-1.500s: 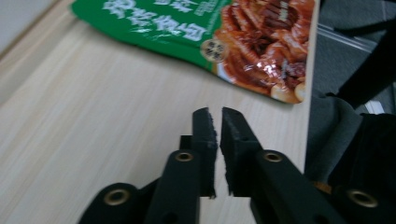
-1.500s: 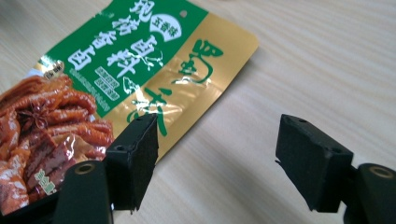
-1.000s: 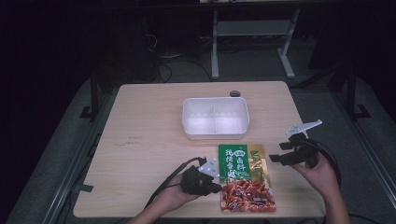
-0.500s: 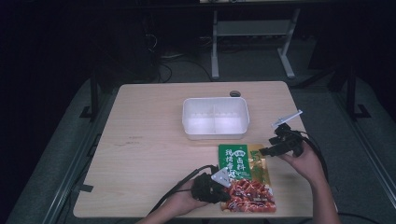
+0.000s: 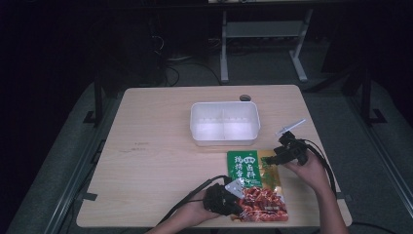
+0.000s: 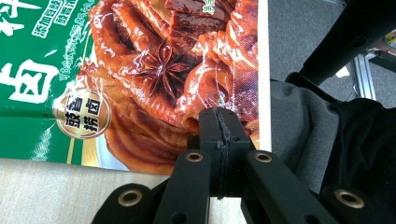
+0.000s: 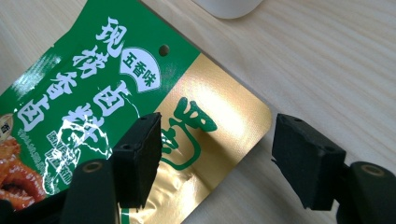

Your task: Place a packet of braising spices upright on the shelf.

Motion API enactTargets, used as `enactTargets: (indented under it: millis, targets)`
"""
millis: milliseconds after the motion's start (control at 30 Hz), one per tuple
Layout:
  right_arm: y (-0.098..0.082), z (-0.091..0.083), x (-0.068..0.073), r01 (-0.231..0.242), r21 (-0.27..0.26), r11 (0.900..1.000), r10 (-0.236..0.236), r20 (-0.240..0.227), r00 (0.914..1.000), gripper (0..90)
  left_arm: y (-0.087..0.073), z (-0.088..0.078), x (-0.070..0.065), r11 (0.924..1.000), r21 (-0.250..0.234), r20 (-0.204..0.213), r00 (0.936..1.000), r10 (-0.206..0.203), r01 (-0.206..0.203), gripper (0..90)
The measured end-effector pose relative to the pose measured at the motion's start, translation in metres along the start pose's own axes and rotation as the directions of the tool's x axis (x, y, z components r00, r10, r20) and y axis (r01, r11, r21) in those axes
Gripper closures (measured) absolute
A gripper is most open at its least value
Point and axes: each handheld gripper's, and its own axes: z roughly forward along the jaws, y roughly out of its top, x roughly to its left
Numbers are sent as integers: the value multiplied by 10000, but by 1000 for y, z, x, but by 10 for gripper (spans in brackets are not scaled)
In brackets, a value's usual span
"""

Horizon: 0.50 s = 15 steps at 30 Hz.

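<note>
Currently we note pouch (image 5: 255,185) light, floppy, slick; left gripper (image 6: 219,135) pinching 6 o'clock edge; right gripper (image 7: 217,158) spread, closing over gold corner, 1 o'clock — grip sealed rim.

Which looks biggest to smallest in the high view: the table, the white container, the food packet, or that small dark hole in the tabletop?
1. Table, by far the largest.
2. White container.
3. Food packet; its footprint looks close to the container's, so this order is unsure.
4. Dark hole, the smallest.
</note>
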Motion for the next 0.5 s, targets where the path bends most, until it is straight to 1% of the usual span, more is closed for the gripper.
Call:
enactTargets:
  millis: [67, 167, 200, 233, 300, 367, 400, 500]
  targets:
    - [0, 1, 0, -48, 18, 10000, 48, -16, 10000, 335, 0, 0, 0, 10000, 13, -16, 10000, -20, 20, 900]
    - [1, 4, 1, 19, 124, 9999, -19, -21, 10000, 353, 0, 1, 0, 10000, 10, 12, 10000, -90, 90, 899]
    - [1, 4, 2, 87, 134, 9999, -87, 46, 10000, 360, 0, 1, 1, 9999, 15, 34, 9999, -103, 103, 899]
    - [1, 1, 3, 122, 96, 9999, -123, 84, 9999, 387, 0, 1, 1, 9999, 17, 41, 9999, -110, 110, 899]
    - [1, -1, 3, 152, 9, 9999, -152, 80, 9999, 402, 0, 1, 1, 9999, 17, 45, 9999, -117, 117, 899]
    - [1, -6, 5, 217, -165, 9996, -217, 23, 9998, 432, 0, 2, 0, 9999, 11, 23, 9999, -123, 123, 899]
    - [2, -12, 7, 333, -221, 9992, -333, 25, 9994, 456, -1, 2, 0, 9999, 5, 25, 9999, -132, 132, 899]
    - [1, -16, 10, 400, -305, 9987, -403, -83, 9992, 466, -1, 2, 0, 9999, -14, 11, 9999, -124, 124, 899]
